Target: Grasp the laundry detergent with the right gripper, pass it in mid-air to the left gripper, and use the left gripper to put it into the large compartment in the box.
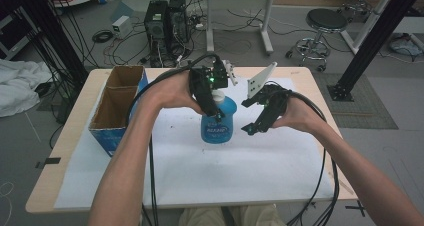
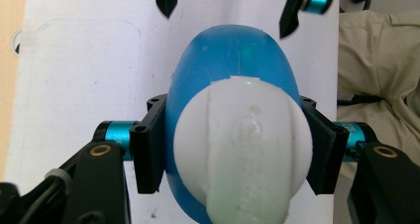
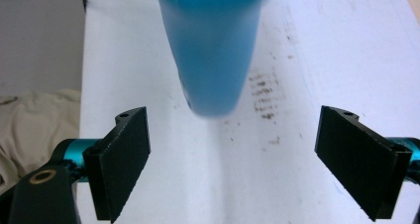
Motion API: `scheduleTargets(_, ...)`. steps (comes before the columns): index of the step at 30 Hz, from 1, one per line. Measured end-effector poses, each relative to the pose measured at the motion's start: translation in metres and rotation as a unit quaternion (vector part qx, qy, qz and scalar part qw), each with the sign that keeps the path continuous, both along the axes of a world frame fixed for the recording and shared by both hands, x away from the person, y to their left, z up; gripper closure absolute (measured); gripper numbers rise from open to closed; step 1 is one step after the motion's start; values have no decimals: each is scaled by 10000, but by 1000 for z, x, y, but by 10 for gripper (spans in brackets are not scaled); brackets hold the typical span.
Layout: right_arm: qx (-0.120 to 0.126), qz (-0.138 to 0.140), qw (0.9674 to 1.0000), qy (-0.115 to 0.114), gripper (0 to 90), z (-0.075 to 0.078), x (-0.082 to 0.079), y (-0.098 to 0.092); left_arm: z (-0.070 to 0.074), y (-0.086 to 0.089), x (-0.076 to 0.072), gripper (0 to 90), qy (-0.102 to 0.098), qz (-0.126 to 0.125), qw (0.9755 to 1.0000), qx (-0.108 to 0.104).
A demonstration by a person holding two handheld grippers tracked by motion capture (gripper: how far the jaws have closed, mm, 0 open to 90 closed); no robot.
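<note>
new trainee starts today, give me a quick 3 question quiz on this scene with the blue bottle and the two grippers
1. True or false: the right gripper is clamped on the blue bottle.
2. What is the left gripper doing? A) hanging open above the cardboard box B) shut on the bottle just below its white cap C) lying on the white sheet
3. Which thing stands at the left side of the table, with its top open?

Key
1. False: its jaws stand wide apart and the bottle is ahead of them, untouched.
2. B: both pads press the blue body under the white cap.
3. The cardboard box, beside the white sheet.
</note>
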State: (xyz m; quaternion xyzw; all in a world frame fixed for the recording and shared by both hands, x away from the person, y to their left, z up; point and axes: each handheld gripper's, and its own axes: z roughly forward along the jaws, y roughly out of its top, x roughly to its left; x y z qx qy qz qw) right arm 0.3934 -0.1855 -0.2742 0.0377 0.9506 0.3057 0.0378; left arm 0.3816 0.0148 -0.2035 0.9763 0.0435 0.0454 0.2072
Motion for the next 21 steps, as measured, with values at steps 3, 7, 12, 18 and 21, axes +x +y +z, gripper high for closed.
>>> scheduleTargets(3, -58, -131, 9999, -50, 131, 0, 0, -8, 10, 5, 0, 380, -29, 56, 10000, 62)
scheduleTargets(7, -163, -259, 9995, -77, 131, 0, -1, -16, 25, 13, 1, 380, -52, 183, 9997, 130)
scheduleTargets(12, -206, -356, 9991, -78, 131, -1, 1, -26, 45, 23, 2, 380, -122, 296, 9993, 194)
scheduleTargets(18, -227, -482, 9986, -51, 131, -6, 2, -36, 70, 41, 5, 381, -212, 509, 9982, 220)
scheduleTargets(21, -243, -539, 9982, -39, 131, -7, 1, -40, 80, 51, 7, 381, -231, 632, 9975, 231)
